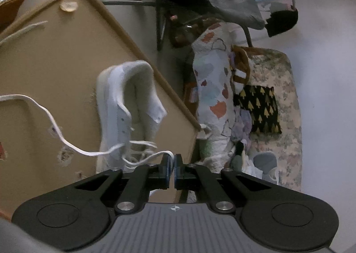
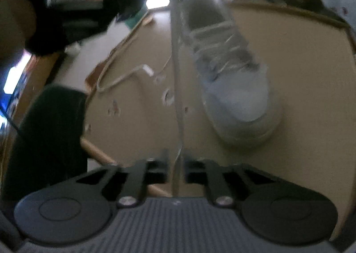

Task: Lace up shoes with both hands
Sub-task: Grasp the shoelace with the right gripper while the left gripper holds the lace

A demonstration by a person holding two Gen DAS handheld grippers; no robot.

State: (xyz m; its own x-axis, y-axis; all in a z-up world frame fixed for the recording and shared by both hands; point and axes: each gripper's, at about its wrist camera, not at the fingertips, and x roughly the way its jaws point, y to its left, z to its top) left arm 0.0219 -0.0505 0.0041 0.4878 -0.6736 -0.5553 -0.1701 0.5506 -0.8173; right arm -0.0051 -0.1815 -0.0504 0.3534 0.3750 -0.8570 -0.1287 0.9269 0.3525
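White sneaker (image 1: pixel 131 108) lay on a tan tabletop (image 1: pixel 55 64), near the table's brown-edged rim; in the left wrist view its heel pointed away from the camera and its lower eyelets were already threaded. The left gripper (image 1: pixel 170 159) had its jaws pressed together on a white shoelace (image 1: pixel 51 119), pinching it just beside the shoe's toe end. From the pinch the lace ran into the eyelets, and a long free stretch of it looped away over the table toward the left edge of that view. A second loose lace end (image 1: pixel 24 29) lay well apart, farther up the tabletop.

In the right wrist view, which was blurred, the same sneaker (image 2: pixel 231 70) showed toe toward the camera with its lacing crossed over the tongue. The right gripper (image 2: pixel 175 161) pointed steeply down at the table, and a taut strand of lace (image 2: pixel 178 88) ran from the shoe's upper end straight down between its jaws. A narrow gap still showed between the dark fingers (image 2: pixel 163 164), with the strand in it; the jaws stood nearly together, clamped on that lace. Another slack lace end (image 2: pixel 133 73) curled on the table (image 2: pixel 300 97) left of the strand.

Beyond the table lay a heart-patterned cloth (image 1: pixel 213 88) and a black cushion with gold trees (image 1: pixel 258 108).
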